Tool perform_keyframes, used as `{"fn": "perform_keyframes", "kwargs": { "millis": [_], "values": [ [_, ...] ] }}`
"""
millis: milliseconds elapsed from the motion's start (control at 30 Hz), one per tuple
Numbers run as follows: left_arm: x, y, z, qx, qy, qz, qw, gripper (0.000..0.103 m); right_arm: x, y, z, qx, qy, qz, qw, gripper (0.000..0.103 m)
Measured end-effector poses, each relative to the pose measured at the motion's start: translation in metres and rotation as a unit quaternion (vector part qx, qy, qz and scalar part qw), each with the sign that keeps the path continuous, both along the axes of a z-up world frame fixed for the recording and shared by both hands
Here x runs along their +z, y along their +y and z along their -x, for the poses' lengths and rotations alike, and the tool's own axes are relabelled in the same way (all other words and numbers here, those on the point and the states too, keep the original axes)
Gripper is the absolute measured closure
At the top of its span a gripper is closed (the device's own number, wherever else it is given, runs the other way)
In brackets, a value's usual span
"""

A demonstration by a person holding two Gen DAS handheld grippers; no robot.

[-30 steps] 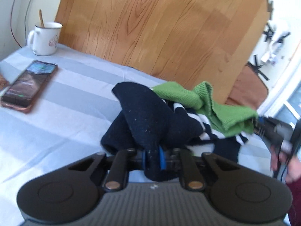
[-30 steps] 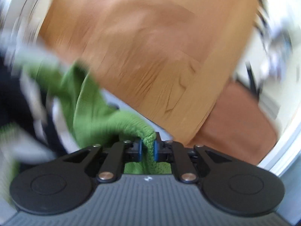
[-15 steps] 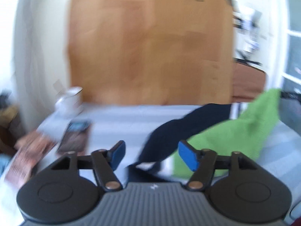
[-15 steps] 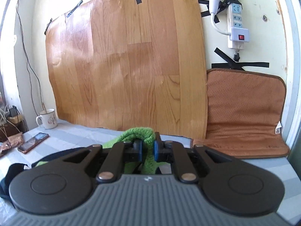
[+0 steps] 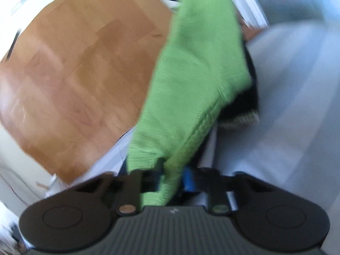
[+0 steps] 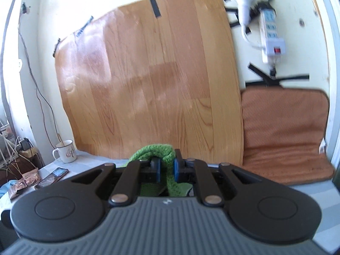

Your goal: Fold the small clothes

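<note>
The left gripper has its fingers closed on a hem of the green knit garment, which stretches up and away from it across the blurred left wrist view, hanging in the air above the bench with its pale blue striped cloth. Behind the green knit a dark piece with a ribbed light edge shows (whether it belongs to the same garment I cannot tell). The right gripper also pinches the green knit garment: a bunched fold rises over its blue pads and runs down between the fingers, which stand narrow around the cloth. Beyond it, a wood-pattern sheet is taped to the wall, with a brown cushion leaning beside it on the right and a white power strip fixed above. At the left of the bench stand a white mug with a stick in it and, nearer, a phone lying flat beside some small packets.
</note>
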State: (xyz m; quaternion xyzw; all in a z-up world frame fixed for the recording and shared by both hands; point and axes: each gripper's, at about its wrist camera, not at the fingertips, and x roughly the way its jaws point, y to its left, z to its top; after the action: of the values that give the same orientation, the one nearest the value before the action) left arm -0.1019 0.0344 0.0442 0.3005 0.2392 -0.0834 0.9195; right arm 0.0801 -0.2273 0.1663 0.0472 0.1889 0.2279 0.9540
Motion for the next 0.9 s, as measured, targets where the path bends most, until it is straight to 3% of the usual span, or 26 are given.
{"fn": "perform_keyframes", "kwargs": {
  "millis": [100, 233, 300, 433, 533, 633, 700, 767, 900],
  "values": [
    [0.055, 0.032, 0.017, 0.021, -0.032, 0.087, 0.9954, 0.089, 0.024, -0.001, 0.019, 0.0, -0.029, 0.001, 1.0, 0.089],
    [0.139, 0.077, 0.056, 0.02, -0.102, 0.205, 0.9732, 0.089, 0.069, -0.006, 0.052, 0.01, -0.08, -0.02, 0.997, 0.089],
    [0.171, 0.086, 0.078, 0.029, -0.155, 0.22, 0.9627, 0.089, 0.097, -0.007, 0.072, 0.018, -0.118, -0.028, 0.993, 0.089],
    [0.242, 0.1, 0.126, 0.032, -0.25, 0.263, 0.9315, 0.089, 0.158, -0.004, 0.12, 0.037, -0.186, -0.038, 0.981, 0.089],
    [0.288, 0.104, 0.154, 0.027, -0.296, 0.296, 0.9077, 0.089, 0.204, -0.006, 0.148, 0.043, -0.22, -0.047, 0.974, 0.089],
    [0.329, 0.1, 0.159, 0.022, -0.328, 0.307, 0.893, 0.089, 0.233, -0.01, 0.163, 0.04, -0.242, -0.056, 0.968, 0.089],
    [0.343, 0.099, 0.151, 0.023, -0.334, 0.306, 0.8913, 0.089, 0.241, -0.01, 0.164, 0.033, -0.252, -0.053, 0.966, 0.089],
    [0.345, 0.093, 0.123, 0.031, -0.326, 0.301, 0.8956, 0.088, 0.239, -0.009, 0.152, 0.027, -0.246, -0.048, 0.968, 0.089],
    [0.314, 0.086, 0.035, 0.05, -0.259, 0.303, 0.9158, 0.088, 0.196, -0.008, 0.101, 0.015, -0.185, -0.042, 0.982, 0.089]
  ]
}}
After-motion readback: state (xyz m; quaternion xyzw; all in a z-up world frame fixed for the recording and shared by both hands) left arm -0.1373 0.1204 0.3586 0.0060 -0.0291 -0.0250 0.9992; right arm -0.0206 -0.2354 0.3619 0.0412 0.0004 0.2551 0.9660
